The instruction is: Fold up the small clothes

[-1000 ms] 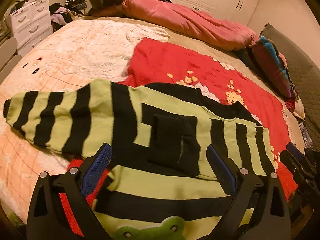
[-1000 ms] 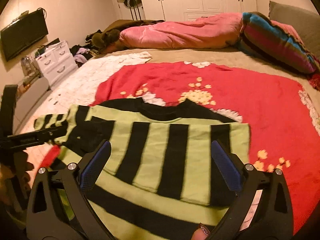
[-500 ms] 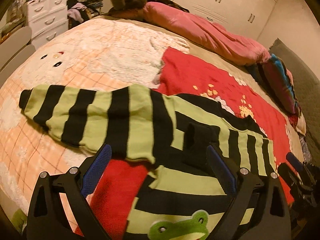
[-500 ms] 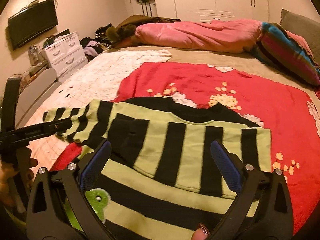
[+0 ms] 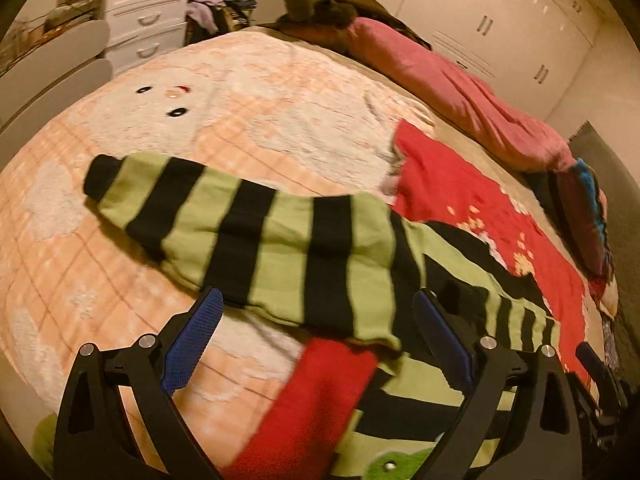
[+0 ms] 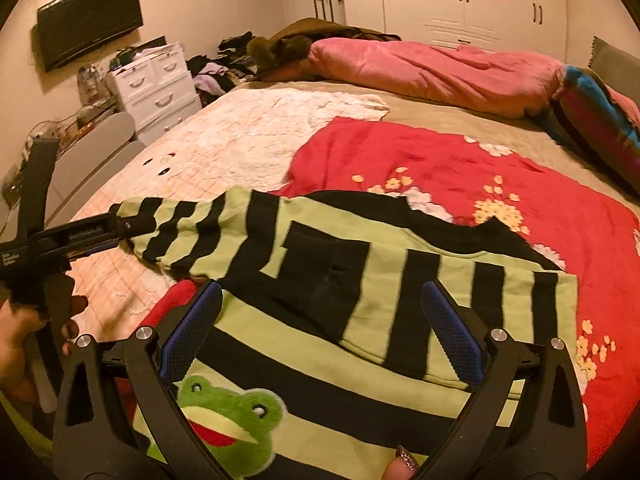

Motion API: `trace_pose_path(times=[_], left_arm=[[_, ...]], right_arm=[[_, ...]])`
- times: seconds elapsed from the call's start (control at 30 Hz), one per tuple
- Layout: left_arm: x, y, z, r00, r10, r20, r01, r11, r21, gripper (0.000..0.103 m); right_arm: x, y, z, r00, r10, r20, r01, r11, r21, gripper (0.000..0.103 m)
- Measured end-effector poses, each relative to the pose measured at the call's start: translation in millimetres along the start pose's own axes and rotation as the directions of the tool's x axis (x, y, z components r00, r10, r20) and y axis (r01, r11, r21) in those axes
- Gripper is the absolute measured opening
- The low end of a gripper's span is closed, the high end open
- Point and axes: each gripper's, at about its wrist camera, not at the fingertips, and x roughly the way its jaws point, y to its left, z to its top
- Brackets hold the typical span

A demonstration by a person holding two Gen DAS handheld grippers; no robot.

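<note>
Item: striped sweater (image 6: 360, 320), green and black, frog patch (image 6: 224, 412) on the front, lay flat on the bed (image 6: 248, 140) over a red blanket (image 6: 440, 160). One sleeve was already folded across the chest; the other sleeve (image 5: 240, 236) stretched sideways onto the peach quilt (image 5: 200, 112), likely laid out so it could be taken and folded in next

Left hand-held gripper (image 5: 316, 364): jaws wide apart, nothing between them, hovered just short of the outstretched sleeve, apparently lined up for a grasp. A hand (image 6: 24, 344) held its handle

Right hand-held gripper (image 6: 320, 340): jaws also spread, empty, poised above the sweater body, probably ready to steady the cloth

Surroundings: pink duvet (image 6: 432, 68) and striped pillow (image 6: 592, 116) at the far side of the bed

Containers: white drawer unit (image 6: 160, 84) beside the bed, drawers shut, contents not visible; loose clothes (image 6: 224, 68) heaped behind it

Status: fold judged partly done
</note>
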Motion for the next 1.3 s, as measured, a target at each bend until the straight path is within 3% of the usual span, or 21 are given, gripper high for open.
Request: trace_pose_path(times=[0.2, 0.57, 0.77, 1.17, 1.3], left_arm=[[5.2, 28.2, 7.8, 0.999, 0.047, 0.003, -0.047, 0.998, -0.037, 0.095], [12.2, 84.7, 15.8, 0.999, 0.050, 0.010, -0.048, 0.982, -0.180, 0.095], [20.6, 124.4, 21.7, 0.996, 0.089, 0.020, -0.080, 0.954, -0.289, 0.095], [58.5, 184.9, 29.4, 0.997, 0.013, 0.082, 0.031, 0.855, -0.517, 0.094], [63.5, 189.3, 35.0, 0.993, 0.003, 0.119, 0.061, 0.847, -0.528, 0.079]], right_arm=[[14.0, 27.9, -0.4, 0.999, 0.039, -0.034, -0.040, 0.999, -0.034, 0.094], [29.5, 69.5, -11.0, 0.992, 0.081, -0.093, -0.092, 0.989, -0.115, 0.094], [35.0, 82.5, -12.6, 0.990, 0.092, -0.110, -0.107, 0.984, -0.140, 0.094], [38.8, 66.5, -17.0, 0.990, 0.055, -0.128, -0.069, 0.992, -0.109, 0.094], [39.8, 53.8, -19.8, 0.989, 0.050, -0.140, -0.061, 0.996, -0.072, 0.094]])
